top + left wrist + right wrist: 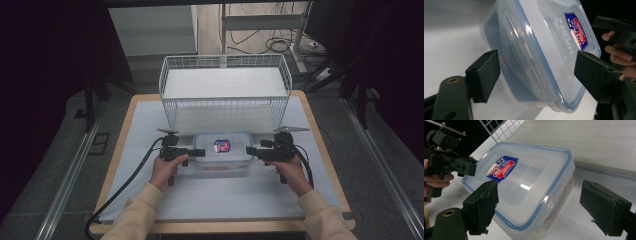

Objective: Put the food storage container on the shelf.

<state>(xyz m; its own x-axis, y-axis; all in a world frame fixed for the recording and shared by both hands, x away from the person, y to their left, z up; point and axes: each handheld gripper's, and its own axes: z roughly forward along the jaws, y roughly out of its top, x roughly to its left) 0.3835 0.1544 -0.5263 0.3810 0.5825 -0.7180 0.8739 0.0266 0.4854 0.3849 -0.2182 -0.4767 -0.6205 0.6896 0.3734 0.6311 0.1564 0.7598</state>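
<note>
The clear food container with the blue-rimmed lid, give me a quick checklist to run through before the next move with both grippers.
1. Lid seated flat on the food container: ok, blue rim sits even in both gripper views.
2. Left hand-held gripper jaws open, container end between them: ok, pads stand clear of the plastic.
3. Right hand-held gripper jaws open around the other end: ok, not touching.
4. Side latches on the lid pressed down: cannot tell.
5. Container resting on the white mat: ok.
6. Wire basket just behind the container, room to lift: ok, though close.
</note>
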